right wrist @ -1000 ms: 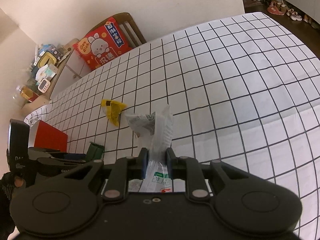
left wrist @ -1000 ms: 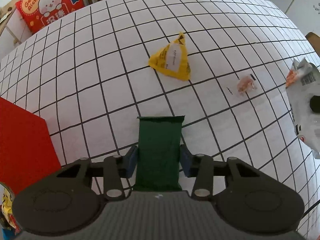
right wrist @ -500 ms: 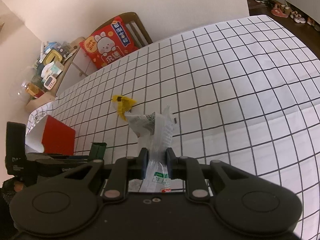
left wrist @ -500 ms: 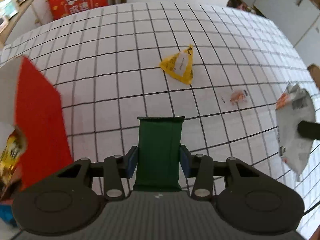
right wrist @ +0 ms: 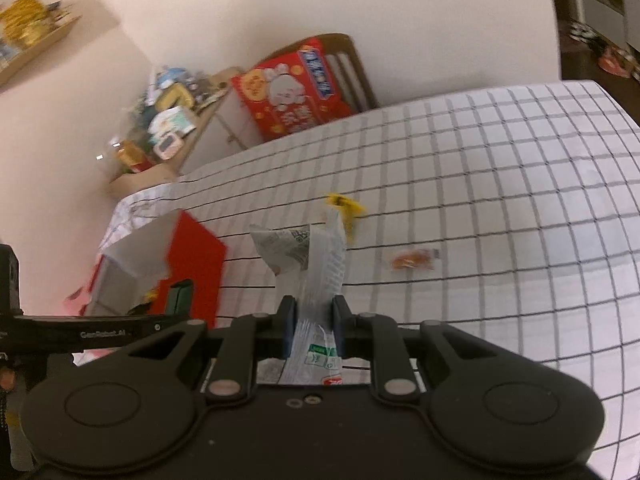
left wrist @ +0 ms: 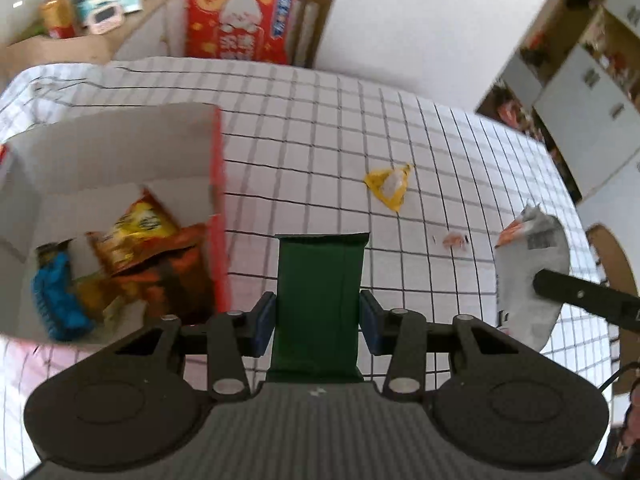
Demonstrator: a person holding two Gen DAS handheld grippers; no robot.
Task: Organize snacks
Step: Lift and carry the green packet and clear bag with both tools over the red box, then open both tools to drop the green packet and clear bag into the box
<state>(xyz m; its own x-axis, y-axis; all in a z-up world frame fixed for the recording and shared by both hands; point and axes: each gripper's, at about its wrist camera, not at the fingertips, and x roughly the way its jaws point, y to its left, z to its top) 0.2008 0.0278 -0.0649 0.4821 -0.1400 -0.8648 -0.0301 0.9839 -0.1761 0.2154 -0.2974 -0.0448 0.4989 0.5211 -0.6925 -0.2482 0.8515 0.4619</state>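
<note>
My left gripper (left wrist: 318,316) is shut on a dark green snack packet (left wrist: 320,292) and holds it in the air just right of the red open box (left wrist: 216,216), which holds several snack bags (left wrist: 136,236). My right gripper (right wrist: 314,320) is shut on a clear white snack bag (right wrist: 316,272), also seen in the left wrist view (left wrist: 532,272). A yellow triangular packet (left wrist: 390,186) and a small orange candy (left wrist: 454,239) lie on the checked tablecloth (left wrist: 400,120).
A red gift bag (left wrist: 240,16) rests on a wooden chair behind the table. A cluttered shelf (left wrist: 84,4) stands at the far left. In the right wrist view the red box (right wrist: 196,264) lies left and the candy (right wrist: 412,260) right.
Both grippers have risen and tilted up. My left gripper moved left with the green packet, so the red box's open inside now shows beside it. Both grips are unchanged.
</note>
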